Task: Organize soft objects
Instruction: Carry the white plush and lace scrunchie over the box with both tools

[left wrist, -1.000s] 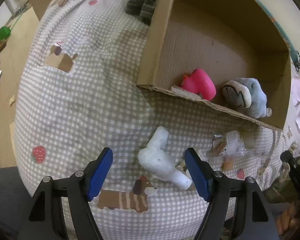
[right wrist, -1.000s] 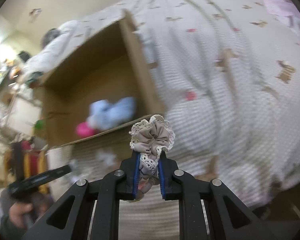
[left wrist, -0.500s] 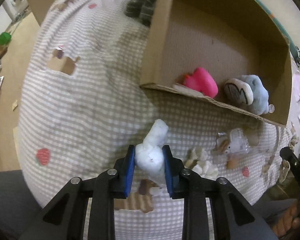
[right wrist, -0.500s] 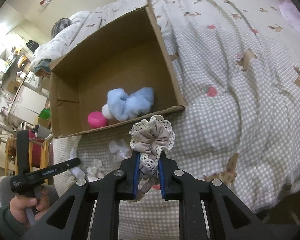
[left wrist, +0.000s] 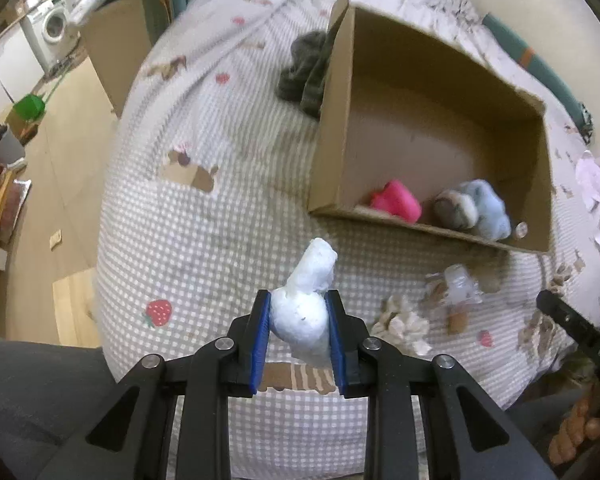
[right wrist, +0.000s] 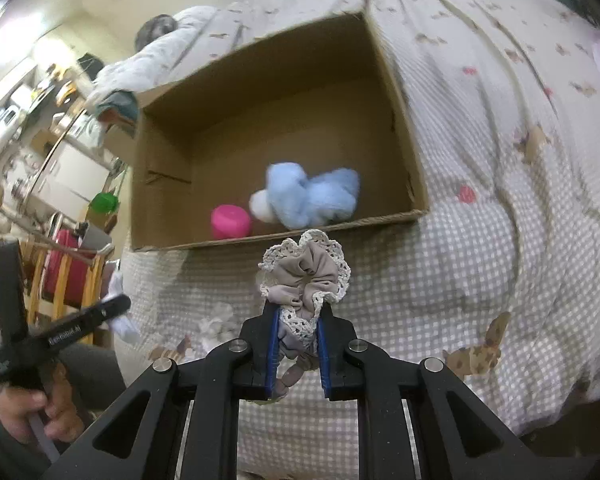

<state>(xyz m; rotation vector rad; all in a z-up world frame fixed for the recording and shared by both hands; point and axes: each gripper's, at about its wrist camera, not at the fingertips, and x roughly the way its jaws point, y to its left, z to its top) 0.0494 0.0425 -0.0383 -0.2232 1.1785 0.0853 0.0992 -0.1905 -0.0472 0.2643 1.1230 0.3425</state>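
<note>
On the left we see wooden floor and a green container (left wrist: 30, 105) well away from the bed. Our left gripper (left wrist: 299, 334) has its blue pads pressed against both sides of a white plush toy (left wrist: 305, 309), whose narrow end sticks up past the fingertips above the checked bedspread (left wrist: 204, 240). Just right of it a cream fluffy piece (left wrist: 402, 326) and a small clear-wrapped item (left wrist: 456, 286) lie on the bedspread. Beyond them stands the open cardboard box (left wrist: 332, 128), with a pink toy (left wrist: 396, 201) and a blue plush (left wrist: 486, 214) against its near wall, and a dark grey cloth (left wrist: 304, 68) bunched outside its left wall. Our right gripper (right wrist: 298, 354) is clamped on a beige lace-edged scrunchie (right wrist: 305, 274), held just short of the box's near rim.
</note>
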